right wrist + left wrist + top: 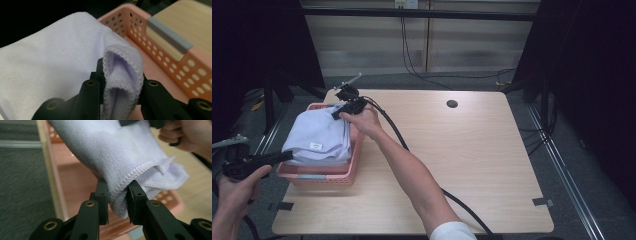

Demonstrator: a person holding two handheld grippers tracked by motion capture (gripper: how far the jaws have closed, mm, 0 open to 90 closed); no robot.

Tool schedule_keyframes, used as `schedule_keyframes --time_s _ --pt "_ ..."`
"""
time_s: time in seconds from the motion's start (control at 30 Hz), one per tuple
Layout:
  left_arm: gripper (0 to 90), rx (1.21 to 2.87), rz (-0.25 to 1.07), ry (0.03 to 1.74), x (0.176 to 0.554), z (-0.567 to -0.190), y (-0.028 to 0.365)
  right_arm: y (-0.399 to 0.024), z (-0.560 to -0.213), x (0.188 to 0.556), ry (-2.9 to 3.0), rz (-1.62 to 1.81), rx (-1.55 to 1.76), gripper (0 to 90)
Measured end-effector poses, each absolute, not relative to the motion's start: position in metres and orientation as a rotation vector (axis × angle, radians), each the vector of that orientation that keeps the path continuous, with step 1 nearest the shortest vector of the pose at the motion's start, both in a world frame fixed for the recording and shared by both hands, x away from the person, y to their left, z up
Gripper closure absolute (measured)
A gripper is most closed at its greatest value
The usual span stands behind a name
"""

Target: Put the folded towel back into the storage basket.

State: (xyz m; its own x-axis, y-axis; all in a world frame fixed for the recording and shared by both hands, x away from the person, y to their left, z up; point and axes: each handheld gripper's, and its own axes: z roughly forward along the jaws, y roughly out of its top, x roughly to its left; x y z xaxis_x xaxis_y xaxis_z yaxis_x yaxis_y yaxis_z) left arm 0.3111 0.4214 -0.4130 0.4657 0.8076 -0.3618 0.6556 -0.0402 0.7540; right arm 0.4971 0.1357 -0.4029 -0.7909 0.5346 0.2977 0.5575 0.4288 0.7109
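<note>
Above the pink basket (pixel 353 162), which sat at the near left corner of the wooden table (pixel 472 165), a folded lavender towel (pixel 319 137) hung between two hand-held grippers. The left gripper (pixel 287 156) met the towel at the basket's near left end, beyond the table edge; its jaws were clamped on a stitched hem corner (pixel 120 195), cloth bunched between the pads. The right gripper (pixel 338 114) held the far end of the towel over the basket's far rim; its jaws were closed on a thick folded edge (pixel 122 75).

Inside the basket, the perforated wall (pixel 175 67) stood just beside the right gripper's load, and the bare floor of the basket lay below the towel. A white label (pixel 316 146) showed on the towel's upper face. Black cable (pixel 399 137) trailed from the right gripper across the table, away from the basket. A round grommet hole (pixel 452 104) lay well apart from the basket, toward the table's far side.
</note>
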Motion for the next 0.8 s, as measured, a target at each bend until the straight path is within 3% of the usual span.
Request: schedule_keyframes --time_s 0.17,0.23,0.33,0.43,0.8 --pt "63.7 1.853 0.215 1.312 0.316 -0.423 0.408 0.134 -0.43 0.496 -2.641 -1.282 -1.057 72.7" --pt "48.3 1.853 0.247 1.31 0.315 -0.422 0.405 0.134 -0.437 0.497 -2.657 -1.247 -1.058 63.6" --pt "35.0 1.826 0.284 1.313 0.311 -0.415 0.402 0.13 -0.444 0.498 -2.639 -1.274 -1.072 40.8" --pt "35.0 1.826 0.297 1.264 0.308 -0.408 0.395 0.125 -0.439 0.498 -2.636 -1.305 -1.072 32.6" --pt "31.6 1.723 0.341 1.128 0.278 -0.388 0.348 0.071 -0.388 0.467 -2.621 -1.582 -0.892 32.8"
